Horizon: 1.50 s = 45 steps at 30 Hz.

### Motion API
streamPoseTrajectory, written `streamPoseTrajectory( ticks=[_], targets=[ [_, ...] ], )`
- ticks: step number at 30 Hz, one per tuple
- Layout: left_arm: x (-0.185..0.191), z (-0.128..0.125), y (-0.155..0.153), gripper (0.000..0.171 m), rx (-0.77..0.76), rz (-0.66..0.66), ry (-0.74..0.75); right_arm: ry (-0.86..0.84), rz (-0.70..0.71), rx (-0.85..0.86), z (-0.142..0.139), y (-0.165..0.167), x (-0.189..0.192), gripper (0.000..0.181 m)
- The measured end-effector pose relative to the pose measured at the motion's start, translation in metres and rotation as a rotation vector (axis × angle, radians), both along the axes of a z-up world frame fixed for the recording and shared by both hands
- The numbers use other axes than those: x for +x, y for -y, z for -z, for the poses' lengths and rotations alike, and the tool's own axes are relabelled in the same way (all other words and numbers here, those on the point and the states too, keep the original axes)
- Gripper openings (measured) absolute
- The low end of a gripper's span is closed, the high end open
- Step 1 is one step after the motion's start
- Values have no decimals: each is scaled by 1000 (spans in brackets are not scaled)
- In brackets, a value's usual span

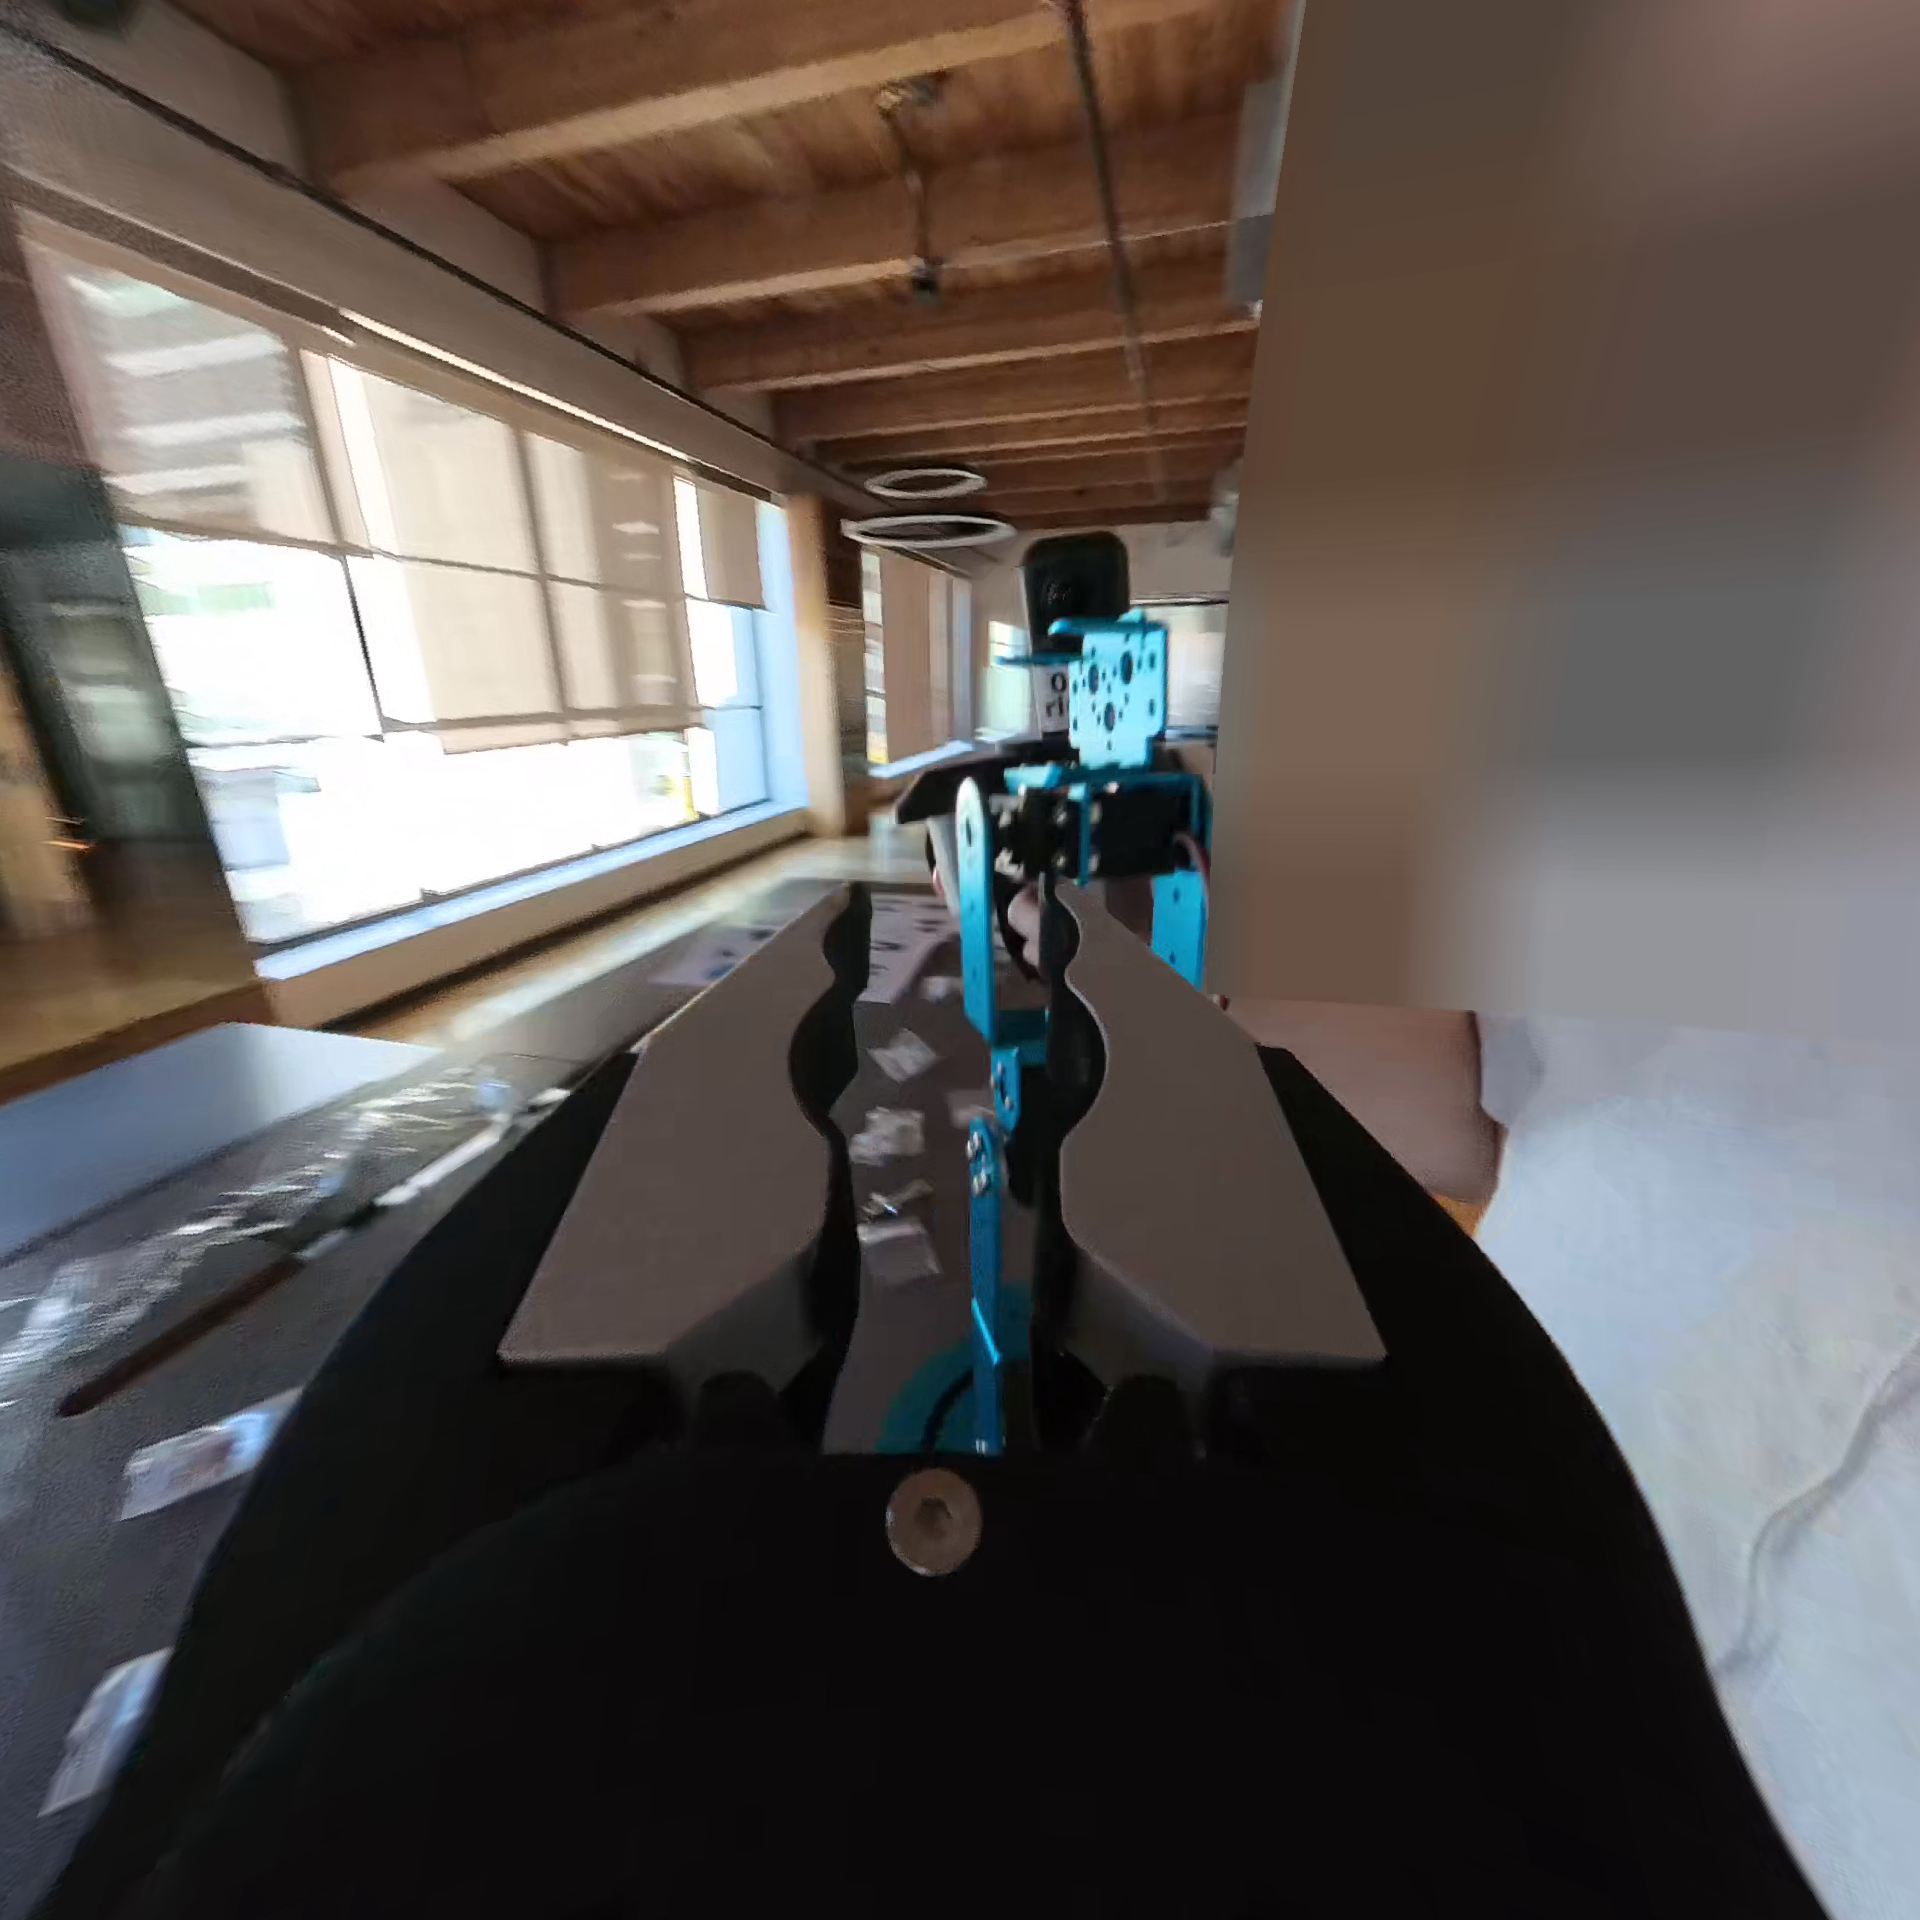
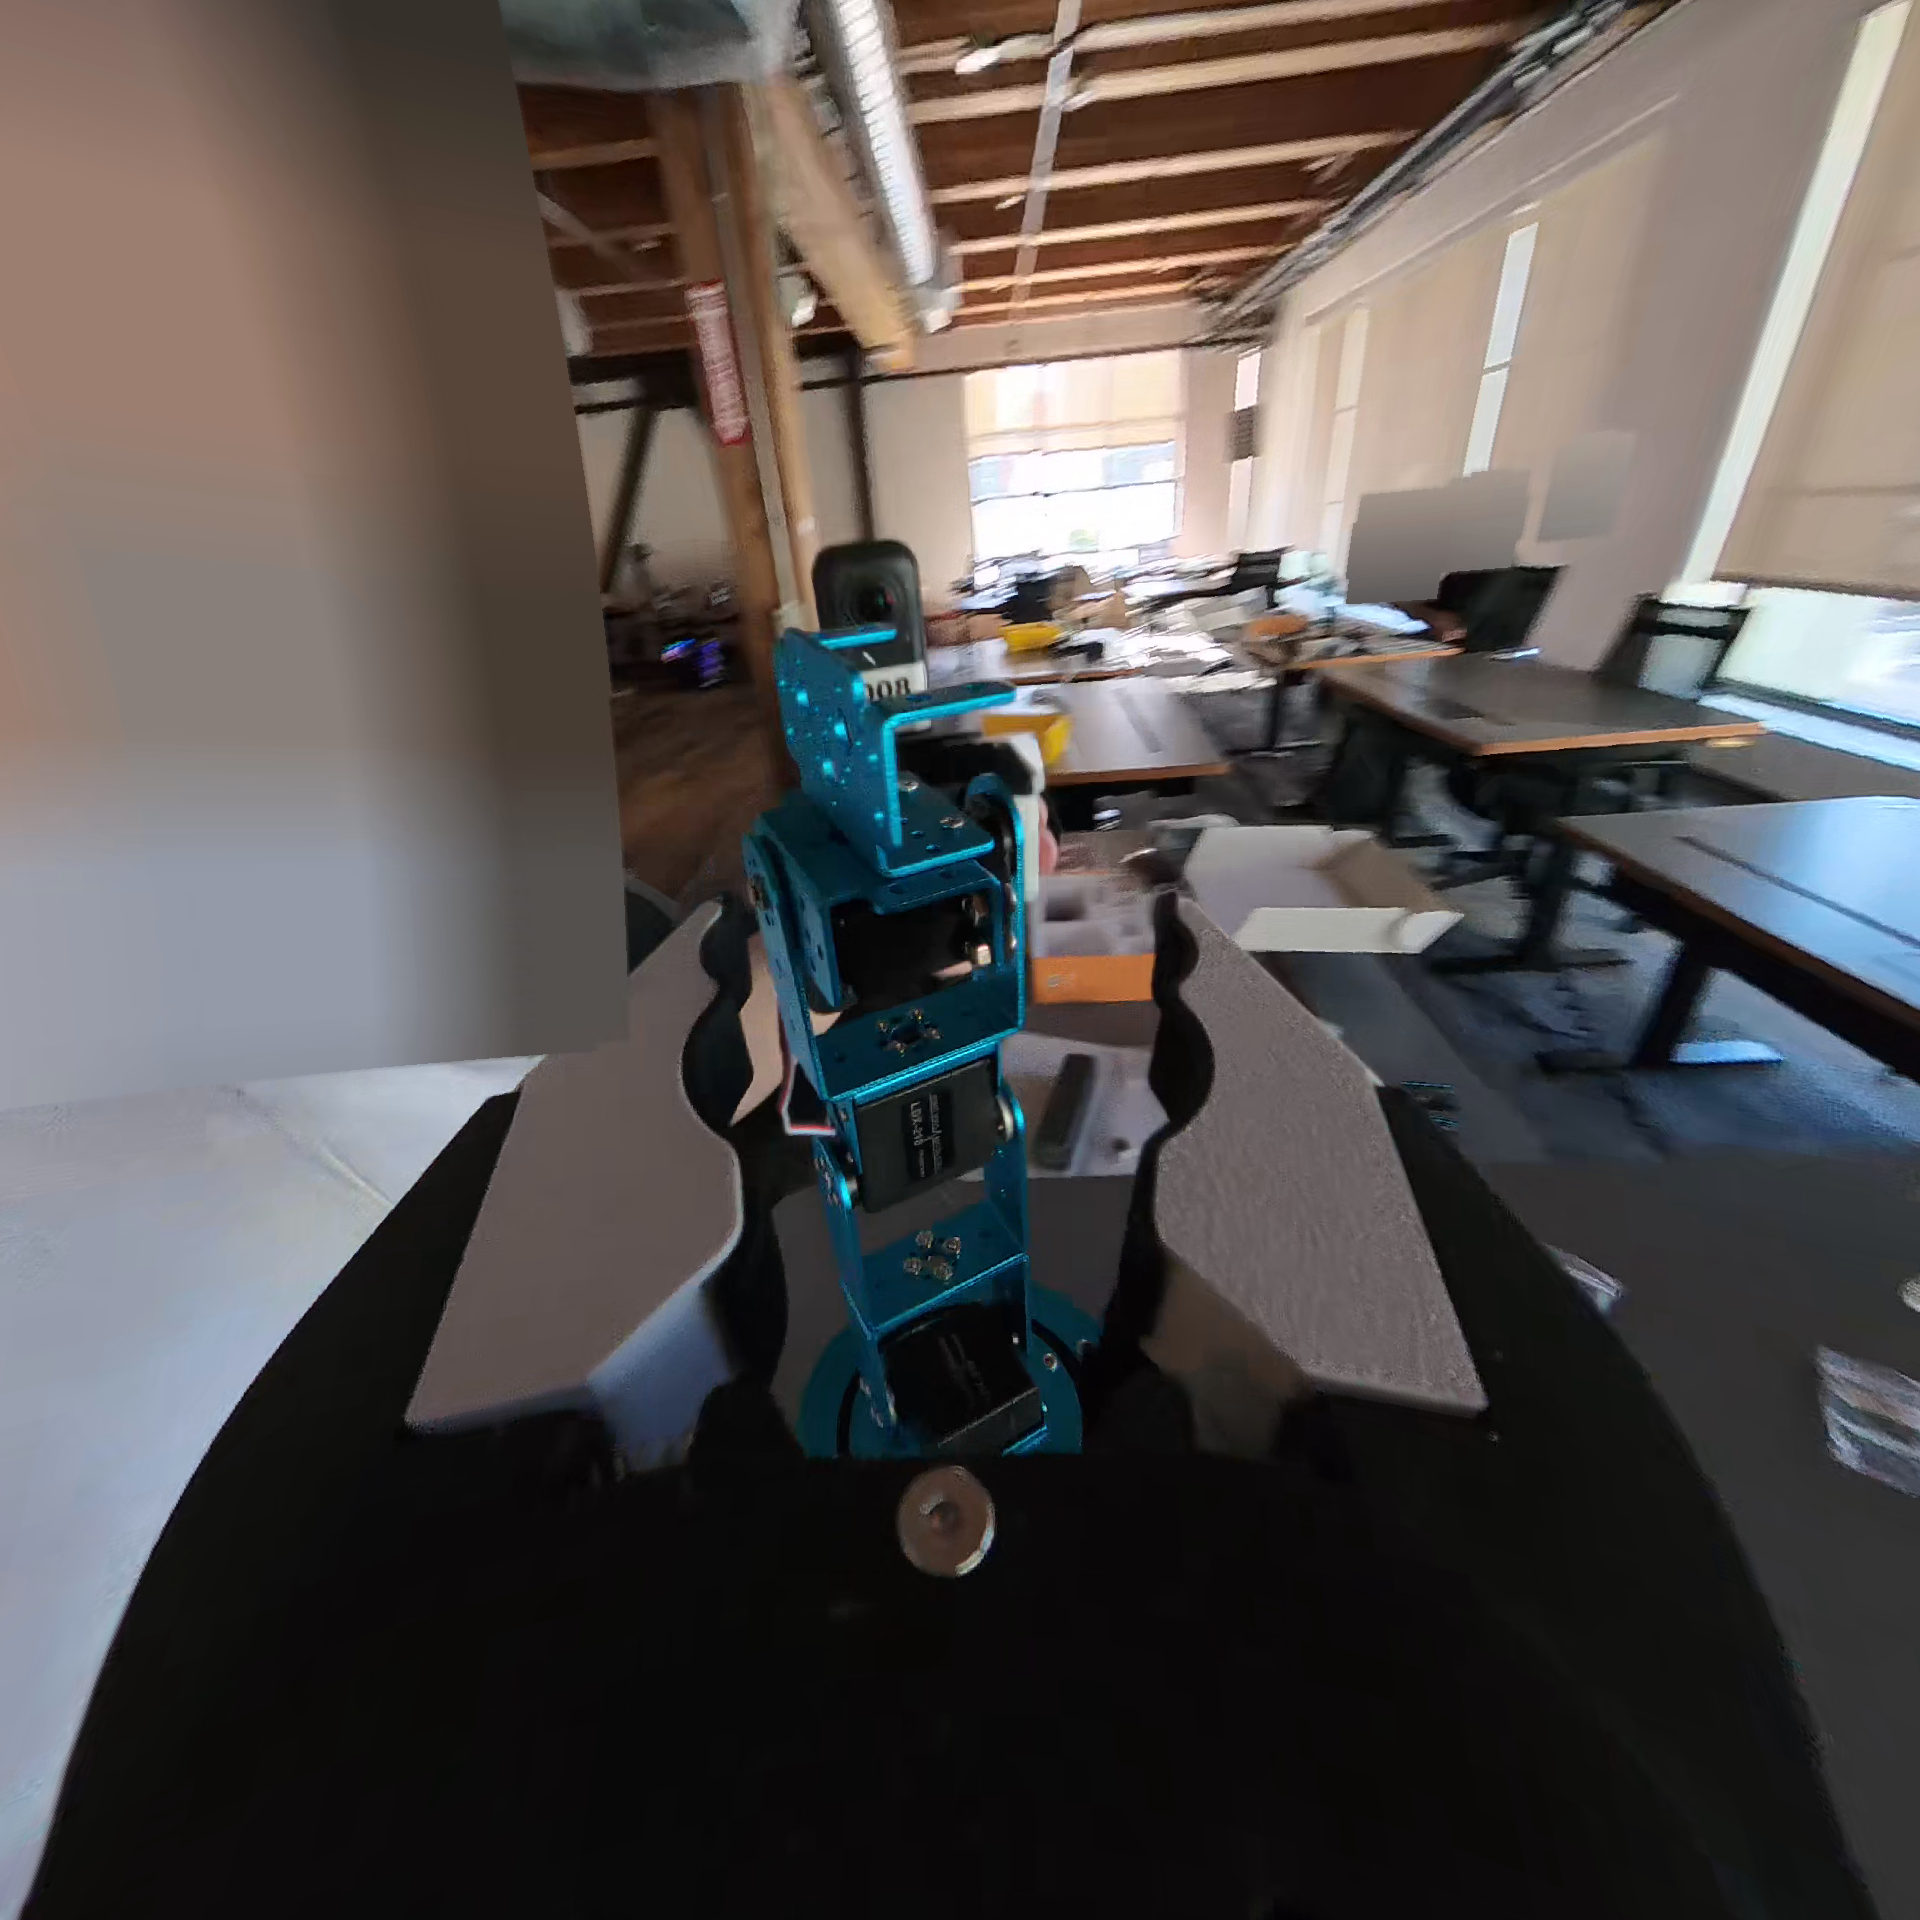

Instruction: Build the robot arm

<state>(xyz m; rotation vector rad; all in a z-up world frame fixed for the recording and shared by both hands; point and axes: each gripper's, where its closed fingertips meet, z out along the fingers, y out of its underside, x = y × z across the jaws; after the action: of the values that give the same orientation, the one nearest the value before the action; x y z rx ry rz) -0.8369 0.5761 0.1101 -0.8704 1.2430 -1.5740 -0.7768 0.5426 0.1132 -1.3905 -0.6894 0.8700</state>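
A blue metal robot-arm kit [image 1: 1117,707] with black servos stands upright on a round blue base on a dark table. My left gripper [image 1: 951,899] is open, its grey fingers on either side of the arm's lower strut [image 1: 987,1195]. The strut lies close to the right finger, and table shows through the gap on the left. My right gripper [image 2: 945,925] is open wide around the same arm [image 2: 904,935] from the opposite side, with the base [image 2: 831,1392] near its palm. Each view shows the other gripper's black camera behind the arm [image 1: 1075,582] [image 2: 865,592].
Small clear bags of parts [image 1: 894,1132] lie on the dark table [image 1: 312,1195]. A person's arm [image 1: 1361,1101] and white garment [image 1: 1714,1351] are at the right. An orange and white box [image 2: 1101,977], a black bar-shaped item [image 2: 1065,1112] and office desks [image 2: 1538,717] lie beyond. The grippers' ends are close to 8 cm from one another.
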Motion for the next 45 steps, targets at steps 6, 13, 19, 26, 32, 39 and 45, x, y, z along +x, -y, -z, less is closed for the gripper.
streamPoseTrajectory(
  ticks=[6, 13, 19, 26, 32, 39, 45],
  targets=[
    [10, 3, -10, 31, -122, 451, -5, -109, 313, 28, -6, 15, 1, 76],
    [30, 3, 16, 38, -96, 745, -66, -137, 558, 40, 8, 27, -4, 76],
    [48, 2, -52, 28, 228, 243, -230, -37, 602, -14, 36, 34, 3, 76],
    [6, -30, -262, 11, 1626, -1099, -770, 9, 622, -141, 68, 43, 37, 76],
    [-27, 4, -261, 11, 1973, -1044, -1028, -1, 498, -150, 70, 37, 26, 76],
    [-44, 8, -237, 11, 2049, -981, -1092, 11, 412, -150, 80, 37, 7, 77],
    [-55, 6, -224, 11, 2086, -960, -1133, -82, 403, -168, 88, 46, 18, 76]
  ],
)
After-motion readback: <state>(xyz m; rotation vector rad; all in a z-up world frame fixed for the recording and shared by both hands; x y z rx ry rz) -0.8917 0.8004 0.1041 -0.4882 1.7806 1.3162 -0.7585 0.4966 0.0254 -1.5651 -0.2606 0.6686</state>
